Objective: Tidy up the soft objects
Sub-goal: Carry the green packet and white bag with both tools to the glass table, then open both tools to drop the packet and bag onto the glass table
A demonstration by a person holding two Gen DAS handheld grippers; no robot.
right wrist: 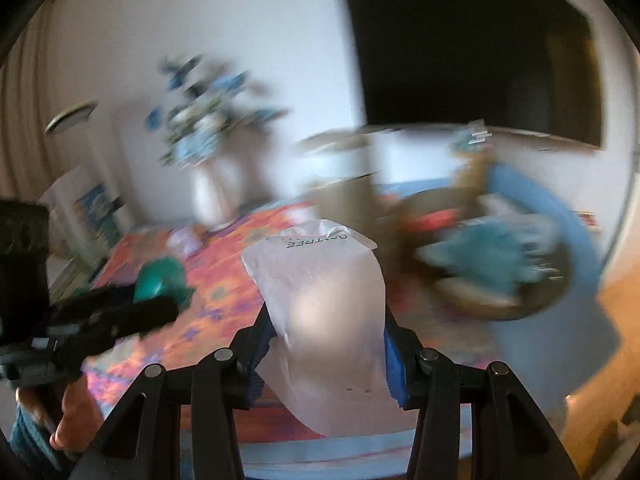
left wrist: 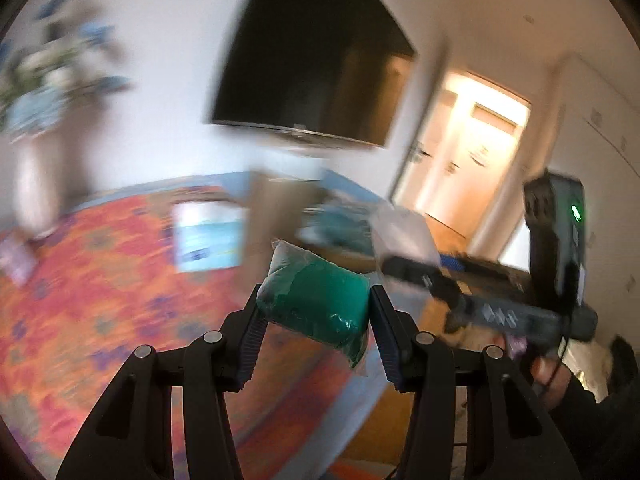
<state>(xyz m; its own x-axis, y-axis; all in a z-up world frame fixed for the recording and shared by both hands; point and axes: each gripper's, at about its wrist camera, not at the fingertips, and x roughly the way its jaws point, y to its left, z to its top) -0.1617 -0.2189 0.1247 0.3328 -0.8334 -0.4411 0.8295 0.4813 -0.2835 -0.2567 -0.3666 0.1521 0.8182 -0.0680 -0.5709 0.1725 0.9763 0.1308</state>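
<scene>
Mounted just behind each claw, angled down over the rug (left wrist: 100, 280); sharing rug, vase (right wrist: 212, 192) and television (left wrist: 316, 60), each catching the other claw.

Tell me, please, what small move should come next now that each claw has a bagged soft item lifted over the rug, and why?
Probably carry both toward the round basket at the rug's edge. The left claw grips a green bundle in clear wrap, the right claw a frosted plastic bag. Both are held clear of the floor, and the basket already holds teal soft things.

Open rug (left wrist: 100, 300) ahead left, cardboard box (left wrist: 276, 216) and basket (right wrist: 500, 276) crowding right
</scene>
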